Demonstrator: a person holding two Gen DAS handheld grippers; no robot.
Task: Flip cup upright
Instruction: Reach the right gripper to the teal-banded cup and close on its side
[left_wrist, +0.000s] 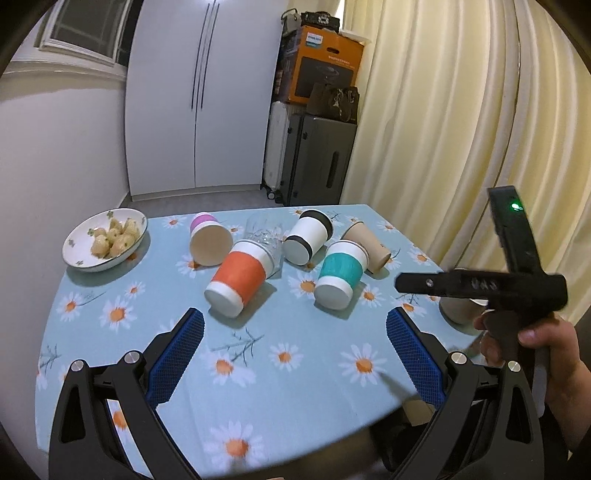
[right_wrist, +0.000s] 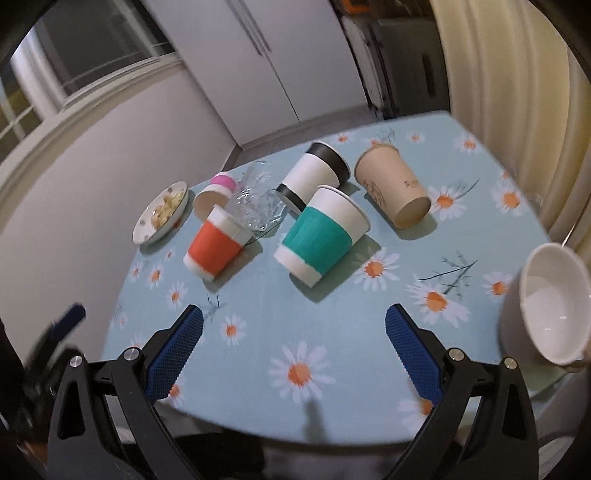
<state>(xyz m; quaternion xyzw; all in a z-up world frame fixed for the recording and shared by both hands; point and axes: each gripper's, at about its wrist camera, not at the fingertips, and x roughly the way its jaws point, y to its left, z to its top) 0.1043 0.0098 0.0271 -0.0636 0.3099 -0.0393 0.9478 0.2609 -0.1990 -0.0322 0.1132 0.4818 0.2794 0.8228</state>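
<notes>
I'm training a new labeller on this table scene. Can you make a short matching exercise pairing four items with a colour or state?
Things:
1. banded cup nearest the plate
2. cup beside the brown cup
3. plate
4. left tool

Descriptions:
A. holds food
B. teal band, lying on its side
C. open, holding nothing
D. orange band, lying on its side

Pairs: 1-D, 2-B, 3-A, 4-C

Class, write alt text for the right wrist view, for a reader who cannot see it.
Five paper cups lie tipped on a daisy-print tablecloth: an orange-banded cup, a teal-banded cup, a black-banded cup, a plain brown cup and a pink-banded cup. The open right tool hovers in front, holding nothing. A white cup sits at the right edge.
</notes>
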